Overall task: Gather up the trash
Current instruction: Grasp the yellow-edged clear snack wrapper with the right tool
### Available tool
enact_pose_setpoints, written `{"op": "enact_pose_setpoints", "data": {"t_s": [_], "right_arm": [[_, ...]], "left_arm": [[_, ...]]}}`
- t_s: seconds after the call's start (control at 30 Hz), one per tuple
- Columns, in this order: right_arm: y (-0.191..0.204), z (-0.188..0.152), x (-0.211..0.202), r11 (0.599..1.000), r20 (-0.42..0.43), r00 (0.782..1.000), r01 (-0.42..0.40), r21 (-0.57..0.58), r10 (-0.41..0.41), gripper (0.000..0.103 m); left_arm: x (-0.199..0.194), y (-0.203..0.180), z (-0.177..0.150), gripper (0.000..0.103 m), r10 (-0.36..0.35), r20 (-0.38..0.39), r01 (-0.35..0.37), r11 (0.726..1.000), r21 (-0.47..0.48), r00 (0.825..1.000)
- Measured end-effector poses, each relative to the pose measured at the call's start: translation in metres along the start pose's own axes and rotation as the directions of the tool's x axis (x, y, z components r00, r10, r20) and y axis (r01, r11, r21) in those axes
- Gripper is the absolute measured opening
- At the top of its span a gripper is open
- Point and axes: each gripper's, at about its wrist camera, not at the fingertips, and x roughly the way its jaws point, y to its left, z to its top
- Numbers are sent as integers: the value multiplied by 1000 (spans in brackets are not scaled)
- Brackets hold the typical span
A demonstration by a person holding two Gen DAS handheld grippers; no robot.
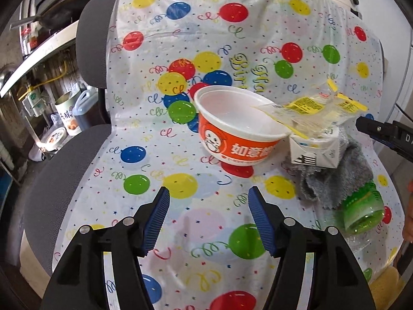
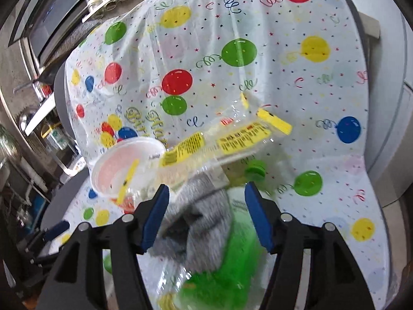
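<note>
Hovering over a chair heaped with trash, both tools released.

The left tool (image 1: 208,217) and right tool (image 2: 204,217) each stand spread with nothing between the pads, likely poised to choose a first piece. Taking the orange paper bowl (image 1: 240,129) as the landmark: it sits upright on the seat of the chair (image 1: 90,38); a clear wrapper with yellow labels (image 1: 315,111) leans from its rim onto a small white carton (image 1: 315,149) just beside it, so lifting the wrapper first seems wise. Past the carton lies a grey cloth (image 1: 333,180), and beyond that a green plastic bottle (image 1: 361,211) on its side. The right tool hangs above cloth and bottle. A balloon-printed plastic sheet (image 1: 180,25) drapes the chair's seat and back, probably to keep it clean. Behind the bowl, a steel kitchen counter (image 1: 38,49) with tins and jugs below.
</note>
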Motion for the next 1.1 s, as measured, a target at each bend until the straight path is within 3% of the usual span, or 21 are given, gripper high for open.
{"op": "enact_pose_setpoints", "data": {"t_s": [0.2, 0.23, 0.37, 0.43, 0.47, 0.6, 0.7, 0.87, 0.97, 1.1], "right_arm": [[-12, 20, 45, 992, -69, 998, 11, 125, -2, 60], [-13, 24, 49, 988, -69, 998, 10, 153, 0, 57], [-2, 36, 44, 989, -31, 999, 22, 146, -18, 28], [10, 42, 32, 994, 2, 1000, 20, 107, -20, 7], [15, 44, 26, 996, 21, 1000, 11, 92, -13, 3], [32, 52, -26, 999, 144, 989, -39, 17, 37, 2], [37, 52, -68, 998, 184, 981, -48, -40, 55, 2], [27, 38, -128, 992, 216, 976, 40, -116, -14, 2], [12, 27, -146, 988, 188, 980, 85, -130, -59, 2], [2, 10, -151, 948, 184, 960, 246, -201, -210, 2]], "left_arm": [[-2, 19, 2, 64, 19, 5, -18, 999, -37, 1000], [-2, 23, 1, 64, 24, 4, -24, 999, -41, 1000], [-6, 34, -2, 64, 39, -2, -39, 998, -57, 999], [-10, 37, -3, 64, 42, 2, -41, 997, -62, 999], [-14, 38, -3, 64, 40, 7, -39, 997, -64, 999], [-29, 31, -4, 64, 23, 29, -22, 999, -44, 999], [-37, 20, -4, 64, 3, 39, -3, 1000, -10, 999], [-42, -14, -5, 64, -76, 47, 72, 993, 91, 996], [-40, -42, -3, 68, -120, 43, 111, 979, 171, 992], [-32, -81, -3, 69, -162, 17, 152, 954, 259, 987]]}}
